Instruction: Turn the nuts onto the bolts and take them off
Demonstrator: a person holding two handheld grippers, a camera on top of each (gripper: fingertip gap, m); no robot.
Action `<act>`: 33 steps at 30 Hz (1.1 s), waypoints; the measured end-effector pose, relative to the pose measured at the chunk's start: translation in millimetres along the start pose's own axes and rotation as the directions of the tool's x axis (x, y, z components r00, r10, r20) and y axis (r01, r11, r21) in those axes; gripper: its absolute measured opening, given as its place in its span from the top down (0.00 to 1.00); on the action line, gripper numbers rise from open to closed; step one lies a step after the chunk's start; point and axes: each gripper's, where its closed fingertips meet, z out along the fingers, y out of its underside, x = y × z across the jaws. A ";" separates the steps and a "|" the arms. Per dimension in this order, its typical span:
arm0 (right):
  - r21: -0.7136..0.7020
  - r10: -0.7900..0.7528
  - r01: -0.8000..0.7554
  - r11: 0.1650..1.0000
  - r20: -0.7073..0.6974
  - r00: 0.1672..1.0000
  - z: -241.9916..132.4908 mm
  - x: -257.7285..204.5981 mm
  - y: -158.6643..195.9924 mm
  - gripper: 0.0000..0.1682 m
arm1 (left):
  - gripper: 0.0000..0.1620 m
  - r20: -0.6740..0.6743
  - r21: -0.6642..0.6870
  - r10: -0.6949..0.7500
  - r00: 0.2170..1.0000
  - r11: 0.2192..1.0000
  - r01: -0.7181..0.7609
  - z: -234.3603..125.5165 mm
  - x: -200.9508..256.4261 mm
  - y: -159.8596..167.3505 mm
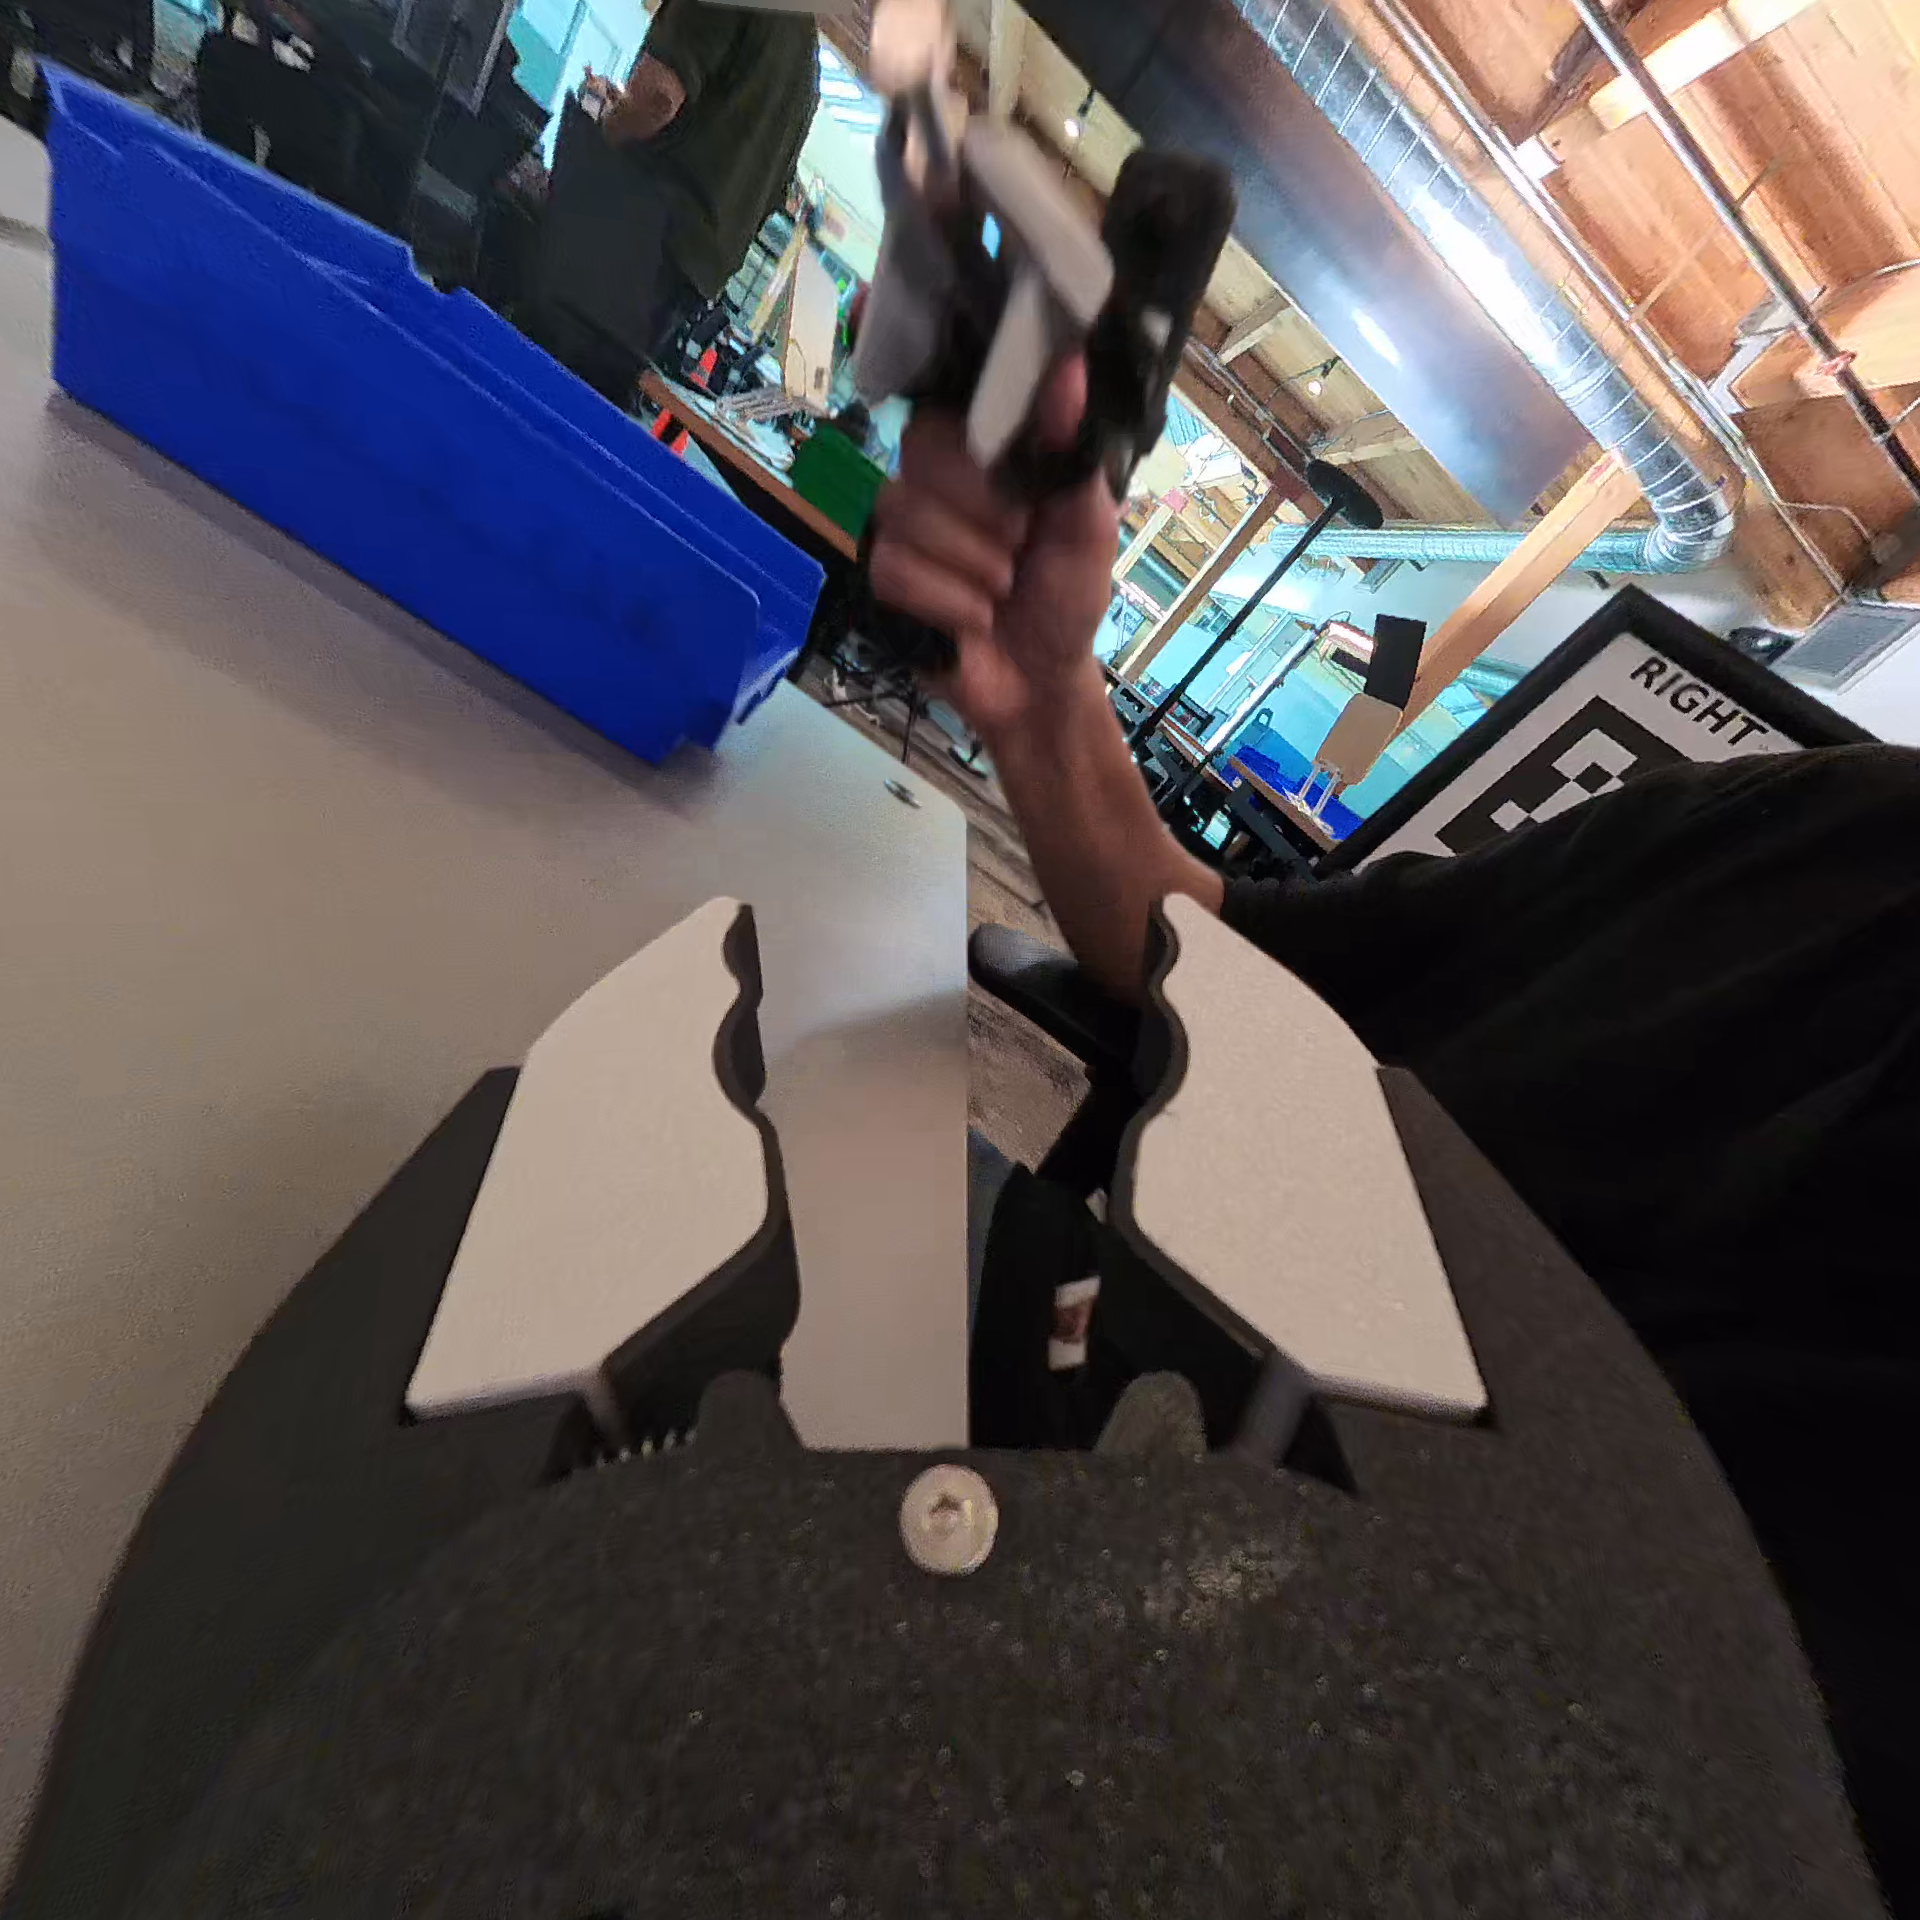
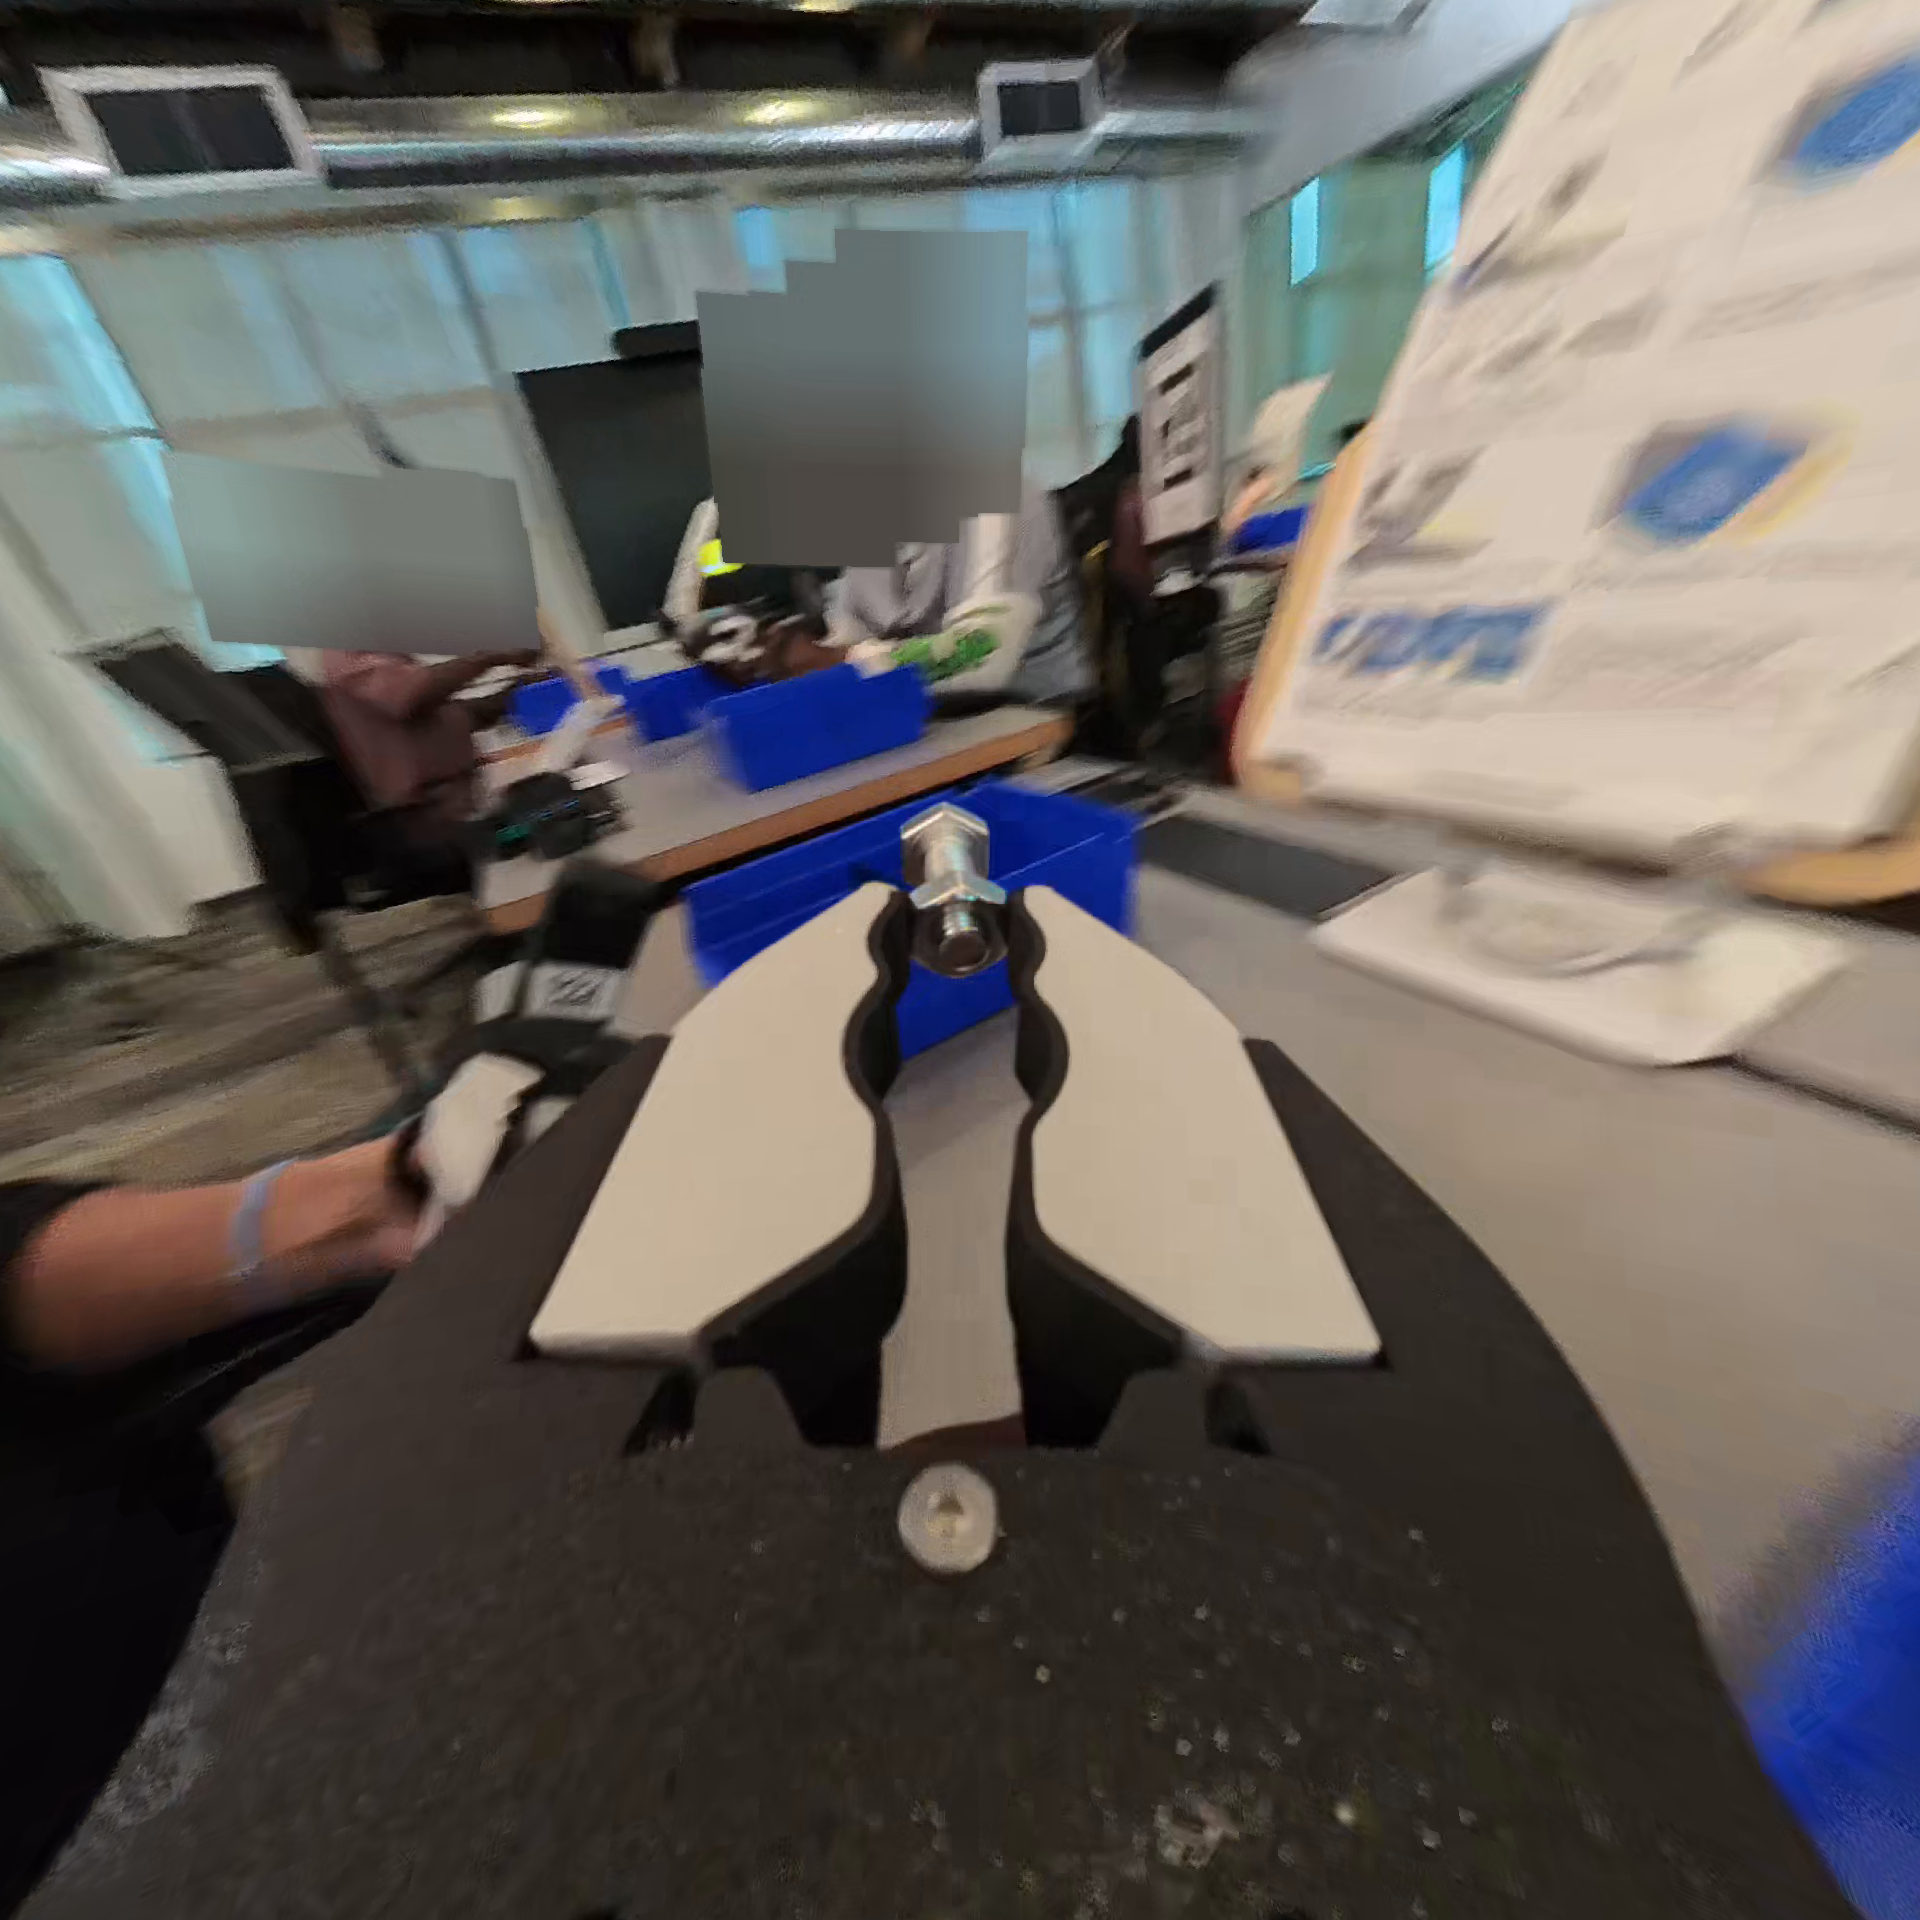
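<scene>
In the right wrist view my right gripper [image 2: 953, 920] is shut on a silver bolt [image 2: 945, 847], held in the air between the fingertips. The bolt's hex head points away from me, and a nut [image 2: 956, 889] sits partway along its thread. My left gripper [image 1: 951, 935] is open and empty, low over the grey table's corner [image 1: 914, 1039]. A small metal ring, a nut or washer [image 1: 902, 792], lies on the table near that corner. In the left wrist view a hand [image 1: 966, 561] holds the blurred right gripper raised high.
A long blue bin [image 1: 416, 436] stands on the table at the far left; it also shows behind the bolt in the right wrist view [image 2: 1070, 842]. A printed board [image 2: 1610, 468] leans at the right. A framed marker sign [image 1: 1621, 748] and people at other tables are behind. The tips of one gripper are about 20 cm away from the tips of the other.
</scene>
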 end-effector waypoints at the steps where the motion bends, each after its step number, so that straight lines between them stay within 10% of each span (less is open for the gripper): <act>1: 0.003 -0.050 0.050 0.999 -0.077 0.996 -11.8 17.8 -21.7 0.90 | 0.58 -0.002 -0.012 0.001 1.000 1.000 -0.001 -0.4 2.4 2.8; 6: -0.339 -0.185 0.015 0.941 -0.473 0.861 -77.0 142.9 -43.9 0.89 | 0.62 0.014 -0.057 0.032 0.999 0.998 -0.031 3.8 -2.1 7.7; 12: -0.669 -0.236 -0.451 0.591 -0.678 0.696 -152.1 246.8 78.6 0.89 | 0.64 -0.016 -0.087 -0.010 1.000 0.996 0.008 7.9 0.7 15.4; 19: -0.735 -0.237 -0.563 0.378 -0.665 0.708 -158.3 256.5 141.3 0.89 | 0.65 0.017 -0.144 0.059 0.998 0.988 -0.056 8.9 -1.5 22.6; 33: -0.772 -0.273 -0.550 0.319 -0.630 0.727 -153.3 265.0 160.4 0.89 | 0.65 -0.001 -0.197 0.039 0.999 0.980 -0.039 14.0 0.0 33.4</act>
